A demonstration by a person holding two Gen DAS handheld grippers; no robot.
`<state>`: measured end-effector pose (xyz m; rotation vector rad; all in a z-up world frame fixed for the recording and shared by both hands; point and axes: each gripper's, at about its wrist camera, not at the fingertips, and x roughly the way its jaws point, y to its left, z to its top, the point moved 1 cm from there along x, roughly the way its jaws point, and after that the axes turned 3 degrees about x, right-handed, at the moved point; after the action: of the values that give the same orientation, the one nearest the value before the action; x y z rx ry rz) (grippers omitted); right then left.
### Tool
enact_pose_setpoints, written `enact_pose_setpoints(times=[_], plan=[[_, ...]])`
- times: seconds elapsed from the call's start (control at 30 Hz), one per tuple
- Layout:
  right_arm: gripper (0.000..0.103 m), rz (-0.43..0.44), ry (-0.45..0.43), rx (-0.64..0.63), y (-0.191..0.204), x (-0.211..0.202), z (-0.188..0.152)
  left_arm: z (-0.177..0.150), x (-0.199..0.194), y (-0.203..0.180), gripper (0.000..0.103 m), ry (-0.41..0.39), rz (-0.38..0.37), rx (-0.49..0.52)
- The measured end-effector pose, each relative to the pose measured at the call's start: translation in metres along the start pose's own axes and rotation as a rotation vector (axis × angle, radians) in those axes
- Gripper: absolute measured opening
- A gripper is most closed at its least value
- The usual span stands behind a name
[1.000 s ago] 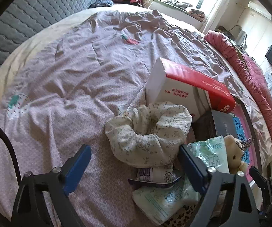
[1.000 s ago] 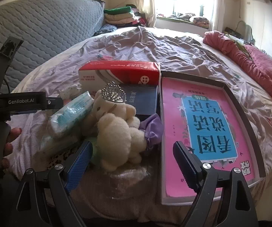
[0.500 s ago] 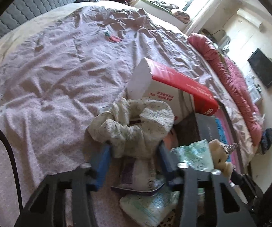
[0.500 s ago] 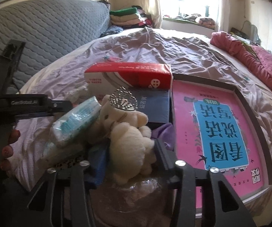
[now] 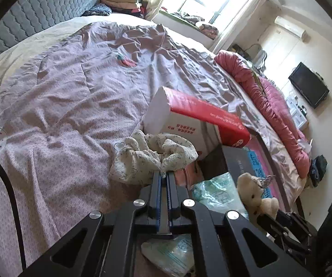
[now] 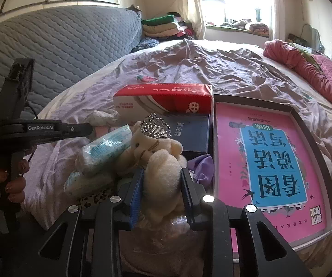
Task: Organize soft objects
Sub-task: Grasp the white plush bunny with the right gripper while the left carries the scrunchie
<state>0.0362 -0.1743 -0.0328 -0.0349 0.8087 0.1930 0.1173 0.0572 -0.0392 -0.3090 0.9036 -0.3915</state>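
The left gripper (image 5: 163, 176) has its jaws drawn almost together, pinching the near edge of a floral cloth (image 5: 153, 155); the bunched cream fabric spreads out just ahead of the fingertips and rests on the bed (image 5: 62, 97), its far side touching a red and white tissue box (image 5: 189, 120). Beneath and to the right of that gripper lie plastic packs (image 5: 214, 190) with pale green print, partly under the linkage. The right gripper (image 6: 162, 182) is clamped on a cream teddy (image 6: 159, 161): the blue pads press the plush body on both sides, the head with its silver tiara (image 6: 155, 127) standing above the fingertips and leaning toward the left. Left of the teddy, touching it, sit the plastic packs (image 6: 106, 147); behind it lies a dark blue book (image 6: 189, 136), and behind that the tissue box (image 6: 163, 99). To the right of the gripper a tray (image 6: 253, 102) holds a pink book (image 6: 272, 161) with a blue panel. A purple cloth (image 6: 203, 166) shows just beside the right finger. In the right view the left gripper's black body (image 6: 39, 129) reaches in from the left, a hand (image 6: 9, 180) wrapped round its handle. A rolled red quilt (image 5: 269, 106) lies along the bed's far edge.
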Motion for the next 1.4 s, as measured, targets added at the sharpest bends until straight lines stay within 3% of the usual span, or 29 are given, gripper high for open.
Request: enact_pose_setpoints(times=[0.3,0.57,1.0,1.4], plan=[[0.031,0.052,-0.042,0.022,-0.003,-0.016,0.002,-0.004,-0.03,-0.01,0.004,-0.071,0.039,0.033],[0.031,0.039,-0.103,0.006,-0.002,-0.037,0.006,-0.009,-0.053,-0.029,0.004,-0.111,0.037,0.053],[0.031,0.016,-0.185,0.003,-0.011,-0.075,0.014,-0.011,-0.082,-0.105,0.004,-0.156,0.007,0.204],[0.031,-0.032,-0.248,0.077,-0.046,-0.108,0.015,-0.023,-0.076,-0.168,0.004,-0.126,-0.02,0.295]])
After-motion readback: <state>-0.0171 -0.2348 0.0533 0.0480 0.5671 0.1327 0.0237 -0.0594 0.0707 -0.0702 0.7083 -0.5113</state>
